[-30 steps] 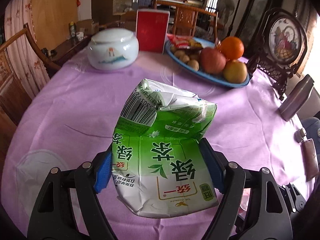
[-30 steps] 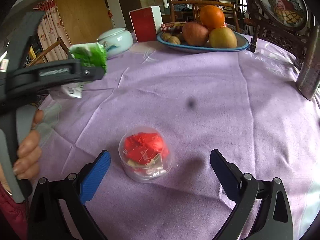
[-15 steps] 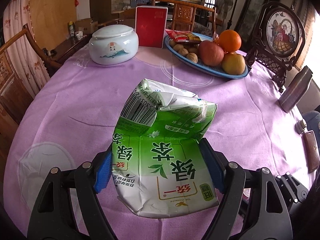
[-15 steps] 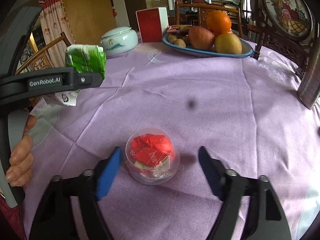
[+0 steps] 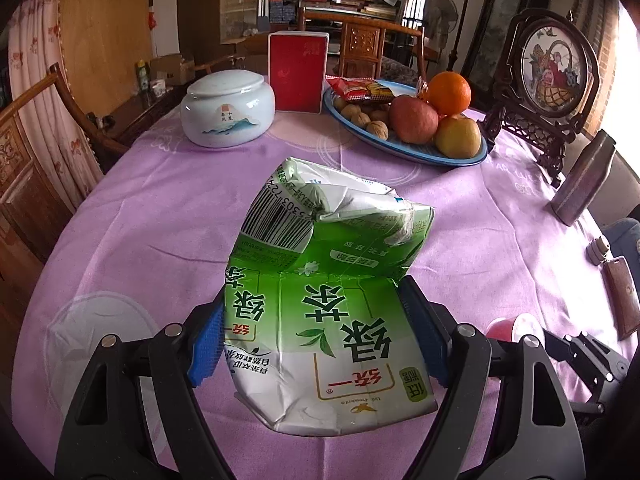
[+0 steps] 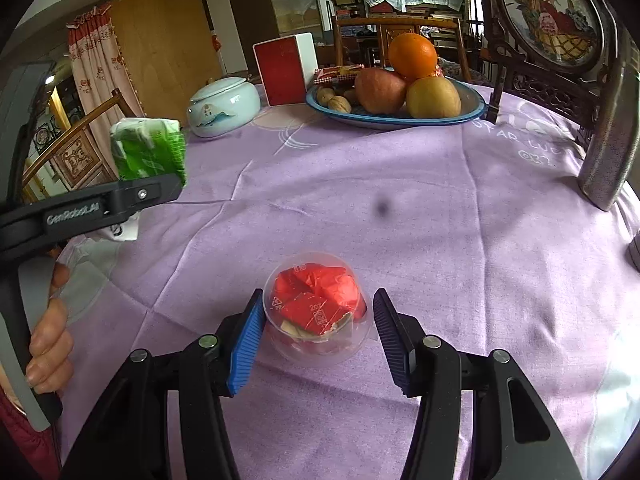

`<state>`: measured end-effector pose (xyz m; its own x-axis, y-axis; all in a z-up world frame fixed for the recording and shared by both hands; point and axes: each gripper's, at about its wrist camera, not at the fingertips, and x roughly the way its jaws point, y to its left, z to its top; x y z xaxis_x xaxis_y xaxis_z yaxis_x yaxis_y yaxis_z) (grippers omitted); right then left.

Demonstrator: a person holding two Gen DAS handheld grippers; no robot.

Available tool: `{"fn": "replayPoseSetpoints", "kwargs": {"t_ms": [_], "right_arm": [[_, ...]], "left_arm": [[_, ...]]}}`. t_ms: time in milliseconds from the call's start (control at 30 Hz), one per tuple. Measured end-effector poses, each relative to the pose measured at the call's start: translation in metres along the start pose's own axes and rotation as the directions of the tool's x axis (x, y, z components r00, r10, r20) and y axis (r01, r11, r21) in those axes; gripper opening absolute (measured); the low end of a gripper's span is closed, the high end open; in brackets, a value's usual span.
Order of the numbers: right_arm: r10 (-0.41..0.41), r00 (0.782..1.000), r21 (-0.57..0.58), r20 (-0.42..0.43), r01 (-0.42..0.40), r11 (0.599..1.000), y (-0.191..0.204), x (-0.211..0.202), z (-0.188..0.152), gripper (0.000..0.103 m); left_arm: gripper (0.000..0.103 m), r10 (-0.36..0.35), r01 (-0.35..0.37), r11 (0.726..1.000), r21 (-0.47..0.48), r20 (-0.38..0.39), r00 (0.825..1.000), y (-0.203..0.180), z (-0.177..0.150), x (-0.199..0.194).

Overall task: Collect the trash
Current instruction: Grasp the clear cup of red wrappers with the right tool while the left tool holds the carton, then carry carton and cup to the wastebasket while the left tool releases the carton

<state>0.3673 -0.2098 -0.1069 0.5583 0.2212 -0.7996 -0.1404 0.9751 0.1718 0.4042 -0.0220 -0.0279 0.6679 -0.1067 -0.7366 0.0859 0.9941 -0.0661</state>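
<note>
- The right gripper (image 6: 318, 336) is down low over the table. Its jaws sit on each side of a small clear cup (image 6: 318, 316). The blue pad on the left touches the cup wall. The other pad looks a tiny bit off it, so I do not think the cup is squeezed yet.
- The cup stands on the purple cloth (image 6: 420, 216), close to the near edge. It is full of crumpled red wrappers (image 6: 316, 294).
- The cup looks thin and very light. I think it will bend or pop out if it is squeezed hard. The best place to hold it is the round wall, about the middle, with a soft squeeze.
- The left gripper (image 5: 316, 340) is clamped on a squashed green carton (image 5: 320, 292). It holds the carton up off the table, with a pad on each side edge.
- The carton looks empty, soft and bent, so it is easy to carry.
- A hand (image 6: 48, 344) grips the handle of the left gripper.
- Farther back sit a white jar (image 5: 228, 114), a red box (image 5: 297, 74) and a blue plate (image 5: 464, 156) of fruit and nuts. Those are not trash, I think.
</note>
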Motion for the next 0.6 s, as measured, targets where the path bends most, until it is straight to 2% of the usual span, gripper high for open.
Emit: {"fn": "replayPoseSetpoints", "kwargs": {"t_ms": [200, 300, 600], "right_arm": [[0.023, 1.0, 0.054, 0.021, -0.024, 0.998, -0.008, -0.013, -0.002, 0.055], [0.069, 0.997, 0.079, 0.015, -0.07, 0.994, -0.008, -0.017, -0.004, 0.055], [0.096, 0.995, 0.022, 0.032, -0.097, 0.995, 0.013, -0.026, -0.007, 0.055]], "left_arm": [[0.078, 0.027, -0.027, 0.999, -0.037, 0.001, 1.0, 0.014, -0.034, -0.024], [0.078, 0.029, -0.028, 0.997, -0.078, 0.01, 1.0, 0.028, -0.055, -0.042], [0.077, 0.038, -0.028, 0.972, -0.232, 0.037, 0.999, 0.075, -0.098, -0.096]]}}
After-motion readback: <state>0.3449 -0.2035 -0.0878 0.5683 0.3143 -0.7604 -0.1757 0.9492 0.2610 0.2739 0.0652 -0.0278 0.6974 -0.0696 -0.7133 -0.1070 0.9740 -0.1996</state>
